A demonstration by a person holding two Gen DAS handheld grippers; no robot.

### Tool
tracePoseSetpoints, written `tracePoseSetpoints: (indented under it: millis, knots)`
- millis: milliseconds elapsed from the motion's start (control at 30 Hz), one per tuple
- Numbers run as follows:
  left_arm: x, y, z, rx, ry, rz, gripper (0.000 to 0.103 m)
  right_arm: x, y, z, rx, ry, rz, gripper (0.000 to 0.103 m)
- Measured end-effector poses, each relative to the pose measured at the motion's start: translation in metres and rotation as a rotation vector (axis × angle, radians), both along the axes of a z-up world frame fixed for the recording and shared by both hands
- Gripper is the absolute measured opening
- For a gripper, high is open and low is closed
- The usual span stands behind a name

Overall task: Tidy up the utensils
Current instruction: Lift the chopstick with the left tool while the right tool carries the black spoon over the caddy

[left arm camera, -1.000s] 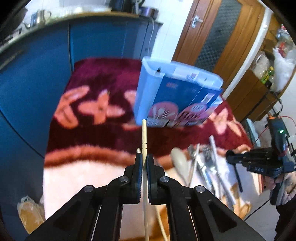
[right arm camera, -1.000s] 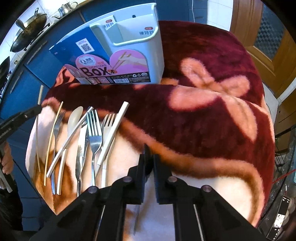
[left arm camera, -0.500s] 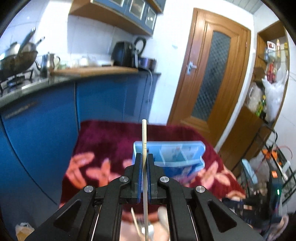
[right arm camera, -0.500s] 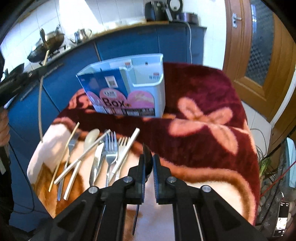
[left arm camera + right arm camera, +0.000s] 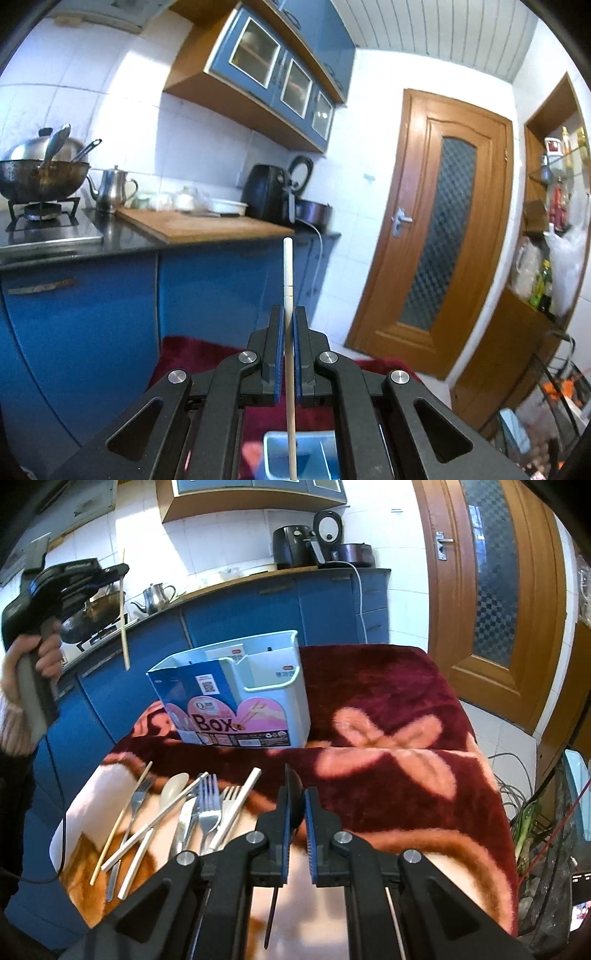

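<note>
Since a second ago you have swung your left tongs [image 5: 289,325] up from a downward look at the blanket to a level one, so the chopstick [image 5: 288,295] they pinch now stands upright with its lower end pointing into the utensil box [image 5: 301,456] directly below. From the right wrist view the same left tongs [image 5: 120,570] hang high at the left, the chopstick [image 5: 123,616] dangling near the box's [image 5: 236,698] left side but above its rim, not yet inside.

Nearest to you, your right tongs [image 5: 297,801] are pressed on a dark, thin utensil [image 5: 291,794] whose handle runs back under them; I judge it a spoon, though its bowl shows only edge-on. Just beyond, on the blanket-covered surface [image 5: 388,746], the remaining utensils lie in a loose heap: a bamboo chopstick [image 5: 122,814], forks [image 5: 208,808], a pale spoon [image 5: 171,794], a knife [image 5: 186,821] and a white chopstick [image 5: 240,805]. Farther back stands the box with its compartments open, then the blue cabinets [image 5: 258,609] and the wooden door [image 5: 491,572].

That lift means the chopstick is lined up for a vertical drop; lowering it straight should seat it. Most of the sorting is left to do.
</note>
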State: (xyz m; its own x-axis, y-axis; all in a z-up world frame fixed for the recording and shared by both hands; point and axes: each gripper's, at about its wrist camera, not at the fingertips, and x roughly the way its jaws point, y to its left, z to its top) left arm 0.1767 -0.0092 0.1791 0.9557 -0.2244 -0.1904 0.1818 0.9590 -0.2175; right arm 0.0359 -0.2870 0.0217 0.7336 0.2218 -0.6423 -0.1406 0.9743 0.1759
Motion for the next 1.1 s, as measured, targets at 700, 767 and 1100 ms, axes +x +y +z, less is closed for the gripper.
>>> tracePoseSetpoints:
  millis: [700,767,1100]
  knots:
    - [0.023,-0.009,-0.088,0.037,-0.019,0.014,0.004,0.047,0.017,0.053,-0.024,-0.248,-0.040,0.009]
    - [0.023,-0.009,-0.091,0.042,-0.017,0.002,0.004,0.059,0.022,0.062,-0.034,-0.302,-0.050,0.009]
    - [0.025,-0.008,-0.102,0.012,0.018,-0.031,0.004,0.116,0.048,0.074,-0.089,-0.466,-0.089,0.009]
